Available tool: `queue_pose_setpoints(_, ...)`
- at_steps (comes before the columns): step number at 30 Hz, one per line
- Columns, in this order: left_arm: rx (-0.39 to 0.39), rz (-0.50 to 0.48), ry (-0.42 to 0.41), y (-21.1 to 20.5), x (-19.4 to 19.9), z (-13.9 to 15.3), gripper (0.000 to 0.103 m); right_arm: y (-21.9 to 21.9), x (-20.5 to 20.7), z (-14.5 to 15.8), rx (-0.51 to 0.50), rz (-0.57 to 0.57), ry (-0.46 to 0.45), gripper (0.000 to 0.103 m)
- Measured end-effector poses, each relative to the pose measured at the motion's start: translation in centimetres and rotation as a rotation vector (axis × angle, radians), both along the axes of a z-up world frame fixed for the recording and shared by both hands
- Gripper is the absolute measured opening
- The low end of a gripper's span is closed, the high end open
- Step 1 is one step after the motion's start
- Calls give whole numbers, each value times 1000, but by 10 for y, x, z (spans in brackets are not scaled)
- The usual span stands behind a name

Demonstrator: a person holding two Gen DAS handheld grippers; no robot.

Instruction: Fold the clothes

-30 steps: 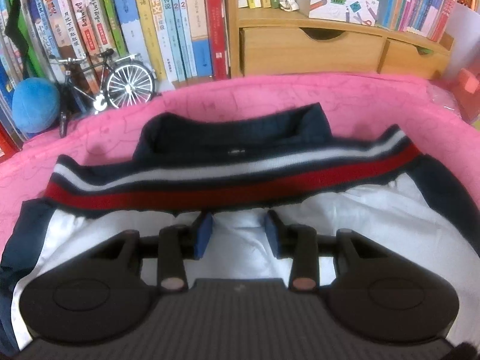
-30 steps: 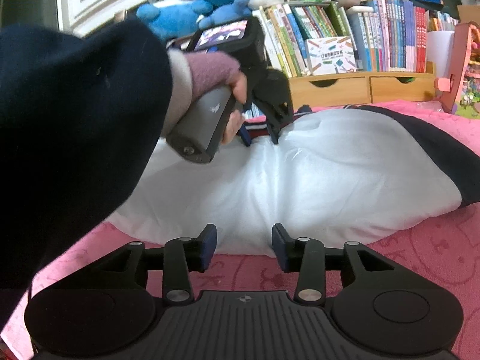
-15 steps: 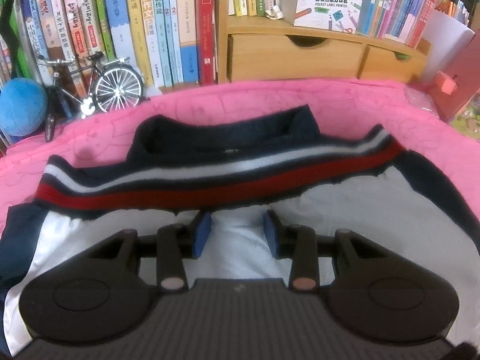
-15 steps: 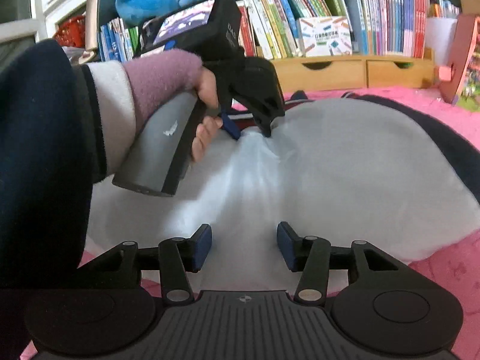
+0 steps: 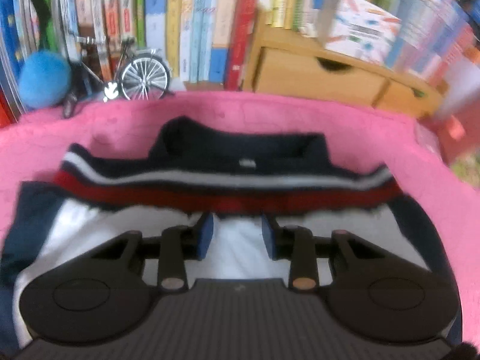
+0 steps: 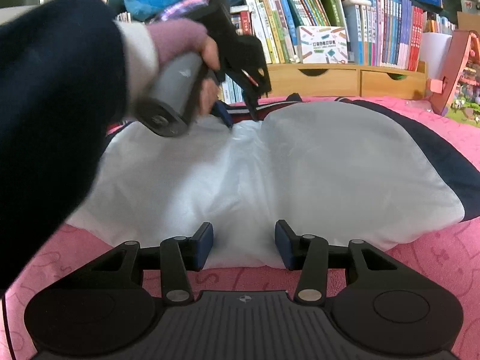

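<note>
White-bodied garment (image 6: 300,174), one, on pink cover (image 6: 435,264); two grippers, left gripper (image 5: 237,234) and right gripper (image 6: 243,247), both spread, holding nothing.

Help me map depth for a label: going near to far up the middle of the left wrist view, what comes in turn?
left gripper → white jacket lining → red stripe → white stripe → navy collar → pink blanket → row of books
</note>
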State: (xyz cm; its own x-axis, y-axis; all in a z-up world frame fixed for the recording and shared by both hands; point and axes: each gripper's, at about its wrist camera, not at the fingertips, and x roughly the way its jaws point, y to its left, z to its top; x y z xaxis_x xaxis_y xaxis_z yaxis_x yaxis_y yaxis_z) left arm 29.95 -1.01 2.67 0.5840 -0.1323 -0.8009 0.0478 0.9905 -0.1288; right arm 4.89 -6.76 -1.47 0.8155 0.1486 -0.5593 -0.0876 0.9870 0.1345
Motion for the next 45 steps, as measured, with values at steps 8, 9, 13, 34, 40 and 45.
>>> queue_pose_setpoints(8,85,-245,120,-29,-111,10,35,-4,-1,1,42,1,-2,46)
queue_pose_setpoints(9,97,-256,140,-33,-118,7,35,-5,0,1,45,1,-2,46)
queue_pose_setpoints(13,153,-252,204,-44,-123,-14,35,-7,2,2,59,0,-2,46)
queue_pose_setpoints(34,92,52,67,-23,24,-25,37,-8,-10,2,69,32,-14,46)
queue_pose_setpoints(40,109,30,64,-25,16,-20,38,-9,-11,3,75,38,-15,46)
queue_pose_setpoints(45,116,-10,71,-24,-10,-9,36,-7,-13,1,75,37,-18,46)
